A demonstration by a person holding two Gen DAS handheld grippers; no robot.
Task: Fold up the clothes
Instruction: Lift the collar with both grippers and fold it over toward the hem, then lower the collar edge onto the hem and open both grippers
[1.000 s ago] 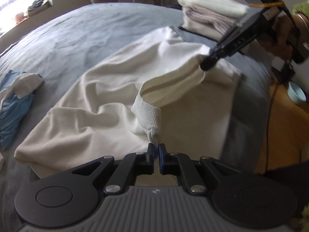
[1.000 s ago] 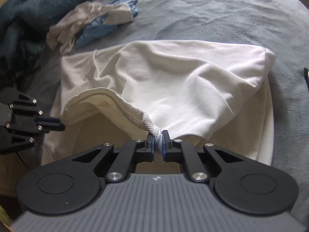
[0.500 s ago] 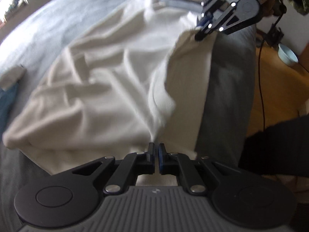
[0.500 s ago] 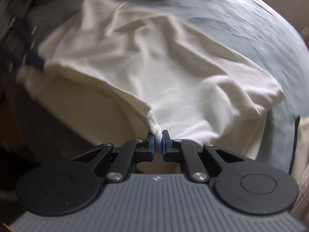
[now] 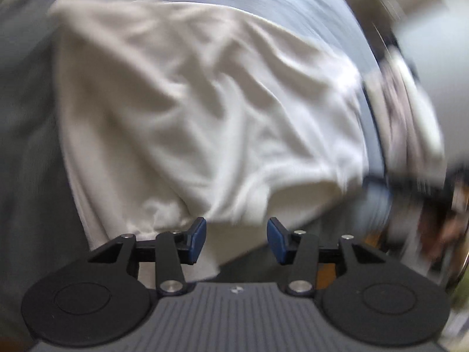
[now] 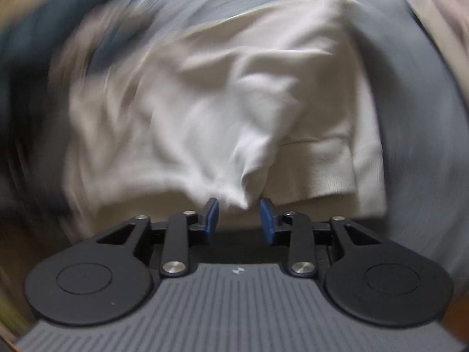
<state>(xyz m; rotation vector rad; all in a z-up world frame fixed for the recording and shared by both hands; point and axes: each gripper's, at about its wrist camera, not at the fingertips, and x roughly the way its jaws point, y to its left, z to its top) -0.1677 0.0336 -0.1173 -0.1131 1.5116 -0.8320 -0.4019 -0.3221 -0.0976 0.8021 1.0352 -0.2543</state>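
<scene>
Both claws opening: left claw (image 5: 236, 239) and right claw (image 6: 239, 220) spread, white sweatshirt (image 5: 205, 111) just ahead, unpinched, on the bed (image 5: 307, 8).

cream garment (image 5: 205, 111), rumpled, folded over, on bed

Bare grey bedspread (image 5: 26, 135) left of shirt (image 5: 205, 111), folded pile (image 5: 410, 123) blocking right

Both wrist views close, angled down, sharing white garment (image 5: 205, 111)
</scene>
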